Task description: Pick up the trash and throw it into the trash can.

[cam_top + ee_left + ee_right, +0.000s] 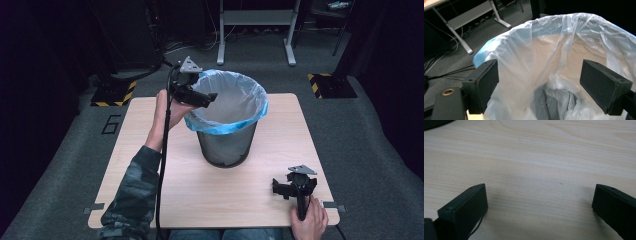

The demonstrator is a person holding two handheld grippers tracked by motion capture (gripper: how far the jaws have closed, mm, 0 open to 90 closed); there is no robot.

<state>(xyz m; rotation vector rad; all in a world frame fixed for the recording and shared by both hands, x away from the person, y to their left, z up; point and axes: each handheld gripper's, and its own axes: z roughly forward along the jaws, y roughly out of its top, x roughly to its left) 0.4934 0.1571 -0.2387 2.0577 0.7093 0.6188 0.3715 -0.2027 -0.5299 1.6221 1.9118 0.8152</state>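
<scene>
My left jaws (209, 98) hang at the near left rim of the bin (227, 145), pointing in over its mouth. In the left gripper view (539, 82) they stand wide apart with nothing pressed between the pads: the pale blue bag (564, 42) that lines the bin lies beyond and between them, its folded edge draped over the rim, and its loose crumpled plastic sags down inside the mesh wall. One pad sits just outside the rim's left curve, the other over the bag's inner side; I cannot tell whether either one brushes the plastic. The bin stands upright near the middle of the counter (150, 150), closer to the far edge.

My right jaws (285, 189) rest low near the right front corner of the counter, well apart from the bin. In the right gripper view (539, 202) they too are spread wide, with bare wood grain between them and nothing held
</scene>
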